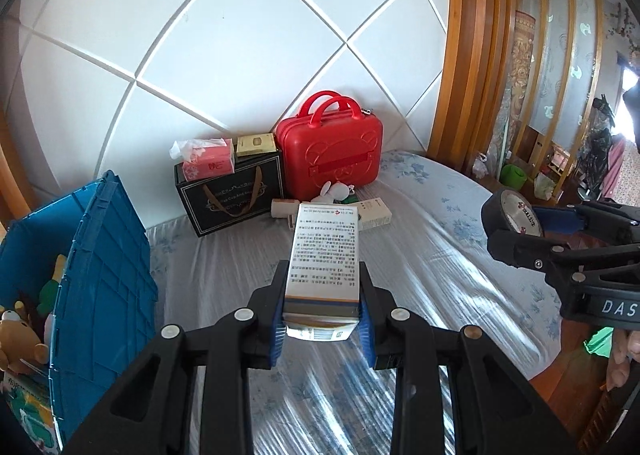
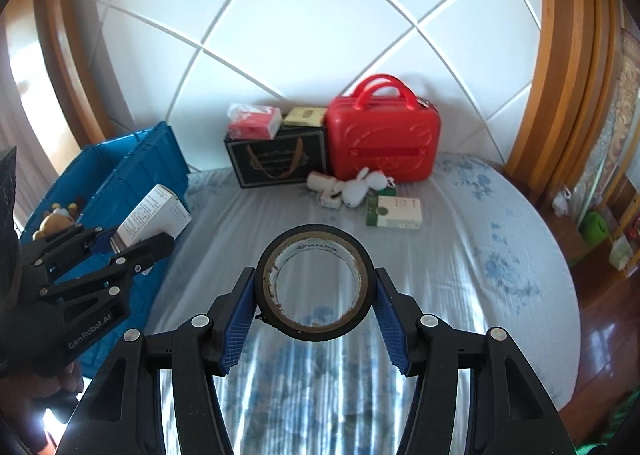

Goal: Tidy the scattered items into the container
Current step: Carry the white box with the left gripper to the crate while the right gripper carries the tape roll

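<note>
From the left wrist view, the left gripper (image 1: pixel 324 319) is clamping a white printed box (image 1: pixel 325 255) between its blue-padded fingers (image 1: pixel 279 329), narrowly parted around the carton, above a bed (image 1: pixel 440 255) covered in a pale floral sheet; the blue container (image 1: pixel 108 275), holding a teddy bear (image 1: pixel 18 339), is standing to the left of the box, while a red case (image 1: pixel 330 151), a black gift bag (image 1: pixel 230 195) and a tissue pack (image 1: pixel 206 159) are lining the headboard beyond it, and the right gripper (image 1: pixel 516 231) is carrying a roll of black tape (image 1: pixel 510 215) at the right edge. From the right wrist view, the right gripper (image 2: pixel 316 295) is pinching the tape roll (image 2: pixel 316 287) at about half spread, over the bed (image 2: pixel 480 255); past the roll, a green-and-white carton (image 2: pixel 394 211) and a small white plush toy (image 2: pixel 360 187) are lying before the red case (image 2: pixel 384 135), and to the roll's left the left gripper (image 2: pixel 132 243) is holding the white box (image 2: pixel 154 215) beside the blue container (image 2: pixel 120 175).
</note>
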